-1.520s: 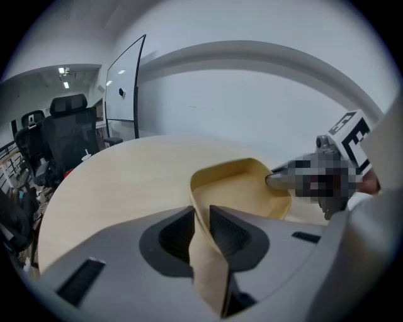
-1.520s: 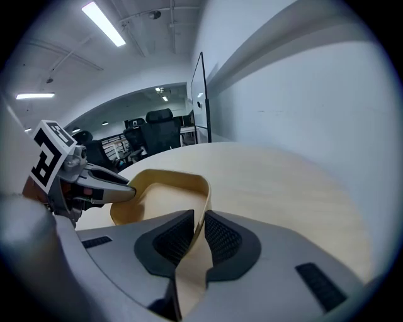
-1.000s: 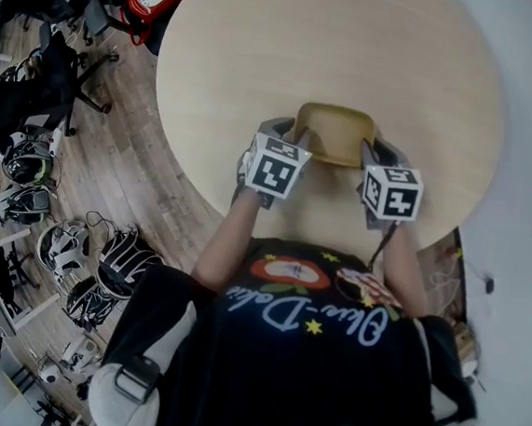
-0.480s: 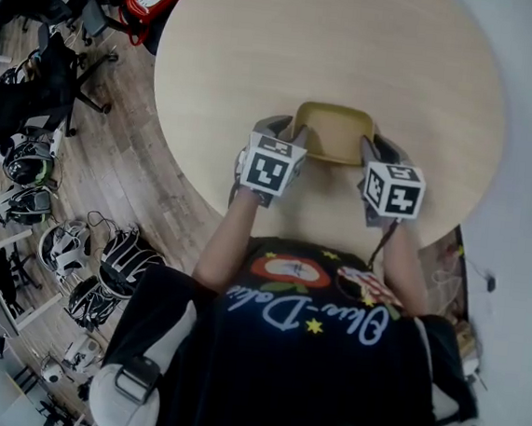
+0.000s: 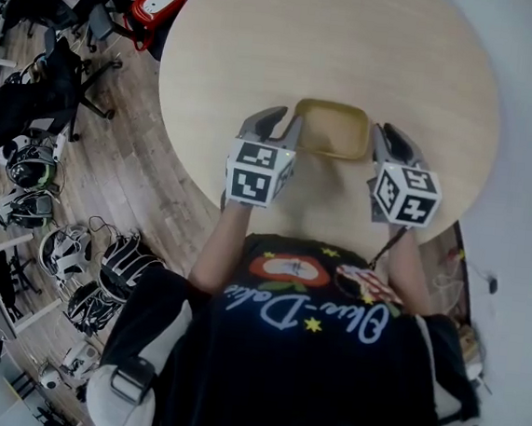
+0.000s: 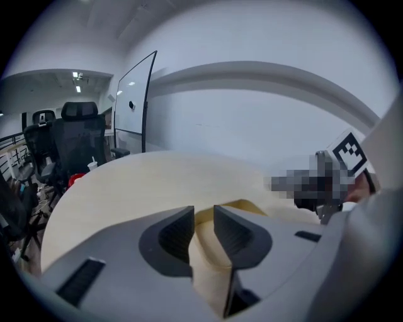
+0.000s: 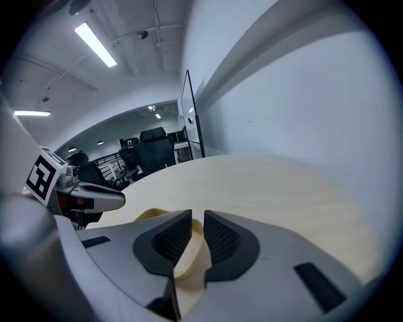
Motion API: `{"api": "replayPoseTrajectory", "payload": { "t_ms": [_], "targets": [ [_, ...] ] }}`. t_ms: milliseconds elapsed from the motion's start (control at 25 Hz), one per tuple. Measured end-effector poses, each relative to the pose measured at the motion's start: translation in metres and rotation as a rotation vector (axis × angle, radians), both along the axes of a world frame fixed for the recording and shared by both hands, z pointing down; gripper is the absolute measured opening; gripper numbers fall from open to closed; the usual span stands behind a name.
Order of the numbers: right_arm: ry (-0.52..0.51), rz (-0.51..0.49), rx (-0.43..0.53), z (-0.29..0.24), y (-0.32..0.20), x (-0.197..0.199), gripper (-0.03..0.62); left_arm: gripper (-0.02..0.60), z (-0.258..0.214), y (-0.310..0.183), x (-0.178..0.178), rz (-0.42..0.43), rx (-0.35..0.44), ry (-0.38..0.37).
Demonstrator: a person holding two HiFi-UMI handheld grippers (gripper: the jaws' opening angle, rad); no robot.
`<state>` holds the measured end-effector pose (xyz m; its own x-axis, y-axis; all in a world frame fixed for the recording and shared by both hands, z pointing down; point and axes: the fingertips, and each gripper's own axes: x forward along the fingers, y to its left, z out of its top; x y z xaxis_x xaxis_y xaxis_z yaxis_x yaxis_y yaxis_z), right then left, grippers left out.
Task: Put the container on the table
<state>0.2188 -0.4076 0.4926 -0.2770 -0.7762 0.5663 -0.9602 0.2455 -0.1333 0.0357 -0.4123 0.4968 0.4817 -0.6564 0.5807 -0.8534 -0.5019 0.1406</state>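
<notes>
A shallow mustard-yellow container (image 5: 330, 129) sits flat on the round pale wooden table (image 5: 264, 39), near its front edge. My left gripper (image 5: 277, 122) is at the container's left end and my right gripper (image 5: 392, 140) at its right end. In the left gripper view the jaws (image 6: 203, 217) stand a little apart, with the container's rim (image 6: 242, 206) showing in the gap. The right gripper view has its jaws (image 7: 197, 221) narrowly parted too, around the cream rim (image 7: 148, 216). Neither pair presses on the rim.
The table's edge curves close to the person's body. Left of the table, on the wood floor, are office chairs (image 5: 59, 75), helmets (image 5: 32, 166) and a red-and-white item (image 5: 155, 0). A white wall runs along the right.
Both grippers have drawn back toward the person and slightly outward. Their jaws have eased off the container's ends, and the container now rests on the table.
</notes>
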Motion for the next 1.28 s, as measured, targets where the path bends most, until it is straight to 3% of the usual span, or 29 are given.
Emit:
{"api": "replayPoseTrajectory", "payload": {
  "t_ms": [40, 120, 240, 560, 1280],
  "targets": [
    [-0.002, 0.006, 0.019, -0.006, 0.000, 0.001, 0.045, 0.091, -0.009, 0.001, 0.000, -0.006, 0.020, 0.008],
    [0.000, 0.013, 0.058, -0.019, 0.002, 0.002, 0.007, 0.000, -0.026, 0.001, -0.001, -0.022, 0.071, 0.012],
    [-0.003, 0.011, 0.116, -0.040, 0.008, 0.000, 0.002, 0.000, -0.049, 0.004, -0.001, -0.026, 0.148, 0.009],
    [-0.101, -0.017, 0.200, -0.090, 0.017, -0.014, 0.000, 0.000, -0.090, 0.011, -0.003, -0.030, 0.261, -0.002],
    [-0.058, -0.040, 0.236, -0.103, 0.022, -0.022, 0.000, 0.000, -0.093, 0.017, 0.000, -0.001, 0.290, -0.002]
  ]
}}
